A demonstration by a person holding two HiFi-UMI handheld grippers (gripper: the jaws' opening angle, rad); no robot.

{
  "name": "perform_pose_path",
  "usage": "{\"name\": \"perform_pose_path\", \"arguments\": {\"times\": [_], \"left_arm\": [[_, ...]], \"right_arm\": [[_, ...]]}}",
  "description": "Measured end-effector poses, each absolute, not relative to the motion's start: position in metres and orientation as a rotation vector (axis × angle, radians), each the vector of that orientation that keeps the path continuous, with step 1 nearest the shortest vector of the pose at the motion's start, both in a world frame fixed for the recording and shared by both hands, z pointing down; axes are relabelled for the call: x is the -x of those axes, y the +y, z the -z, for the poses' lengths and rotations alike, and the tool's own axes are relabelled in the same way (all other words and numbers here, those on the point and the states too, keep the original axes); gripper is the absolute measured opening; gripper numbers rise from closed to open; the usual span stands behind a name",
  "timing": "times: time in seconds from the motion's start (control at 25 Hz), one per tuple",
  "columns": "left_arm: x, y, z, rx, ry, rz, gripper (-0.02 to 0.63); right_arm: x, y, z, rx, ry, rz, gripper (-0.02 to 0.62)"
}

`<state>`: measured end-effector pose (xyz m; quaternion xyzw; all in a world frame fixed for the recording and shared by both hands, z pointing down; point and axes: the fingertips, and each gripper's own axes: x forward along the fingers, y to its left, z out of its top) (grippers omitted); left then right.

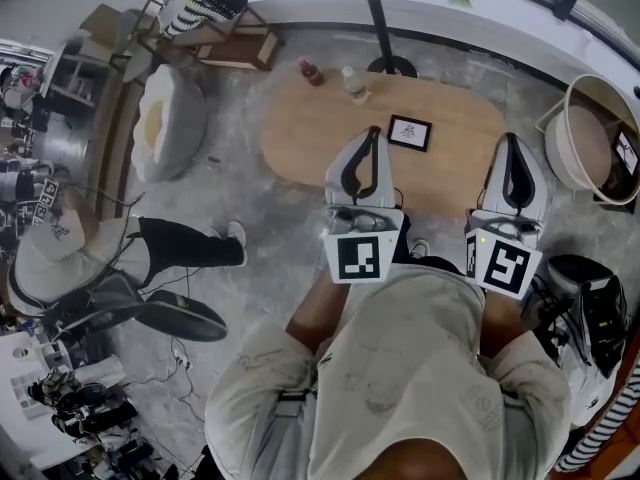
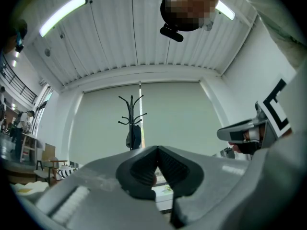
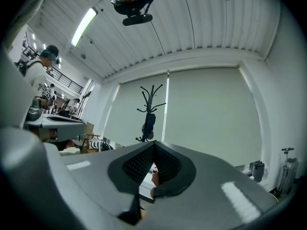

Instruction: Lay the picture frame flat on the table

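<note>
Plainly, picture frame (image 1: 409, 132) print too small to read

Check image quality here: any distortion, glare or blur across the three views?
Head view: strong fisheye bending, but the picture frame on the table reads clearly. Left gripper view: the ceiling light strip blows out white. Right gripper view: even light, same barrel curve, black rim.

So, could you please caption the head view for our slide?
Left gripper and right gripper, both shut and empty, at an oval table bearing a picture frame.
</note>
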<state>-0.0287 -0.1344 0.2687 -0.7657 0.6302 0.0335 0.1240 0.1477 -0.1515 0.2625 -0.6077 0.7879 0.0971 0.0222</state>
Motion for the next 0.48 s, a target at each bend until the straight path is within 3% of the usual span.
{"name": "perform_pose_path", "arguments": {"times": [0.48], "left_arm": [[0.026,-0.15,-0.277,2.254,1.856,-0.091,0.005]], "right_arm": [[-0.153,-0.166,-0.27,1.911,2.453,-0.311,0.002]]}}
